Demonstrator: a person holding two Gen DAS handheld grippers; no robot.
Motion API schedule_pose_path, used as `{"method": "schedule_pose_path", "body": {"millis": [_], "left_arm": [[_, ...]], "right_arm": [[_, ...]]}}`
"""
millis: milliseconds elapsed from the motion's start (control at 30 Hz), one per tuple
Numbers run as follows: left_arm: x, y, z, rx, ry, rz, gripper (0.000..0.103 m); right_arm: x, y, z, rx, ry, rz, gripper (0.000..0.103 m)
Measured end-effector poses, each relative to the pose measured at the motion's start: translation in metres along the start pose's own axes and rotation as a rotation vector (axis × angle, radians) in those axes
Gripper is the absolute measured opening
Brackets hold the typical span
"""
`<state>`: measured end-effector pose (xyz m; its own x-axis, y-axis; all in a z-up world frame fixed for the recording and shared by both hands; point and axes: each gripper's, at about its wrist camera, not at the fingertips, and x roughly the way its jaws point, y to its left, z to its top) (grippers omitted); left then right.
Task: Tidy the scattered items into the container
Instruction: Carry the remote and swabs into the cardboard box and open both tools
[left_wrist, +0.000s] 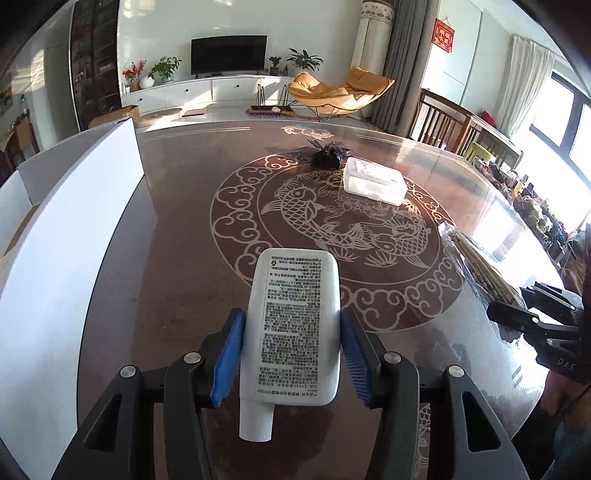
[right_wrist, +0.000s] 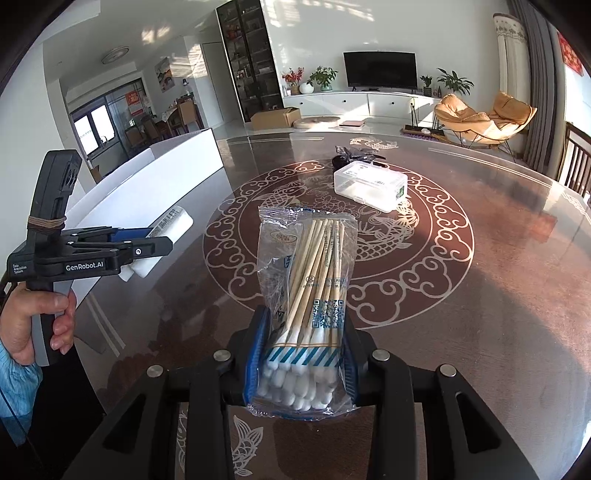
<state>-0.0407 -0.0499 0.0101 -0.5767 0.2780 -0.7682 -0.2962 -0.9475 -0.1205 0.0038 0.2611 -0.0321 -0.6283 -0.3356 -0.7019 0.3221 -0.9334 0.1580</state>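
Note:
My left gripper (left_wrist: 291, 350) is shut on a white sunscreen bottle (left_wrist: 293, 325), cap toward me, held above the round brown table (left_wrist: 177, 258). It also shows in the right wrist view (right_wrist: 162, 236) with the bottle (right_wrist: 173, 223) beside the white box. My right gripper (right_wrist: 304, 354) is shut on a clear bag of cotton swabs (right_wrist: 310, 280), also seen in the left wrist view (left_wrist: 476, 258). The white container box (left_wrist: 62, 266) stands at the table's left edge (right_wrist: 147, 184). A clear plastic case (left_wrist: 373, 179) and a crumpled black bag (left_wrist: 327, 155) lie on the far side of the table.
Wooden chairs (left_wrist: 447, 122) stand at the table's far right. A cardboard box (right_wrist: 275, 118) sits on the floor beyond. The clear case (right_wrist: 369, 181) and black bag (right_wrist: 345, 157) also show in the right wrist view.

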Motion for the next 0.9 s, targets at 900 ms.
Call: {"method": "schedule_pose_path", "body": {"millis": [900], "left_arm": [[-0.136,0.309,0.016,-0.387,-0.054,0.359,0.052]], "right_arm": [[0.135,0.349,0.227,-0.509,-0.007,0.399,0.036]]}}
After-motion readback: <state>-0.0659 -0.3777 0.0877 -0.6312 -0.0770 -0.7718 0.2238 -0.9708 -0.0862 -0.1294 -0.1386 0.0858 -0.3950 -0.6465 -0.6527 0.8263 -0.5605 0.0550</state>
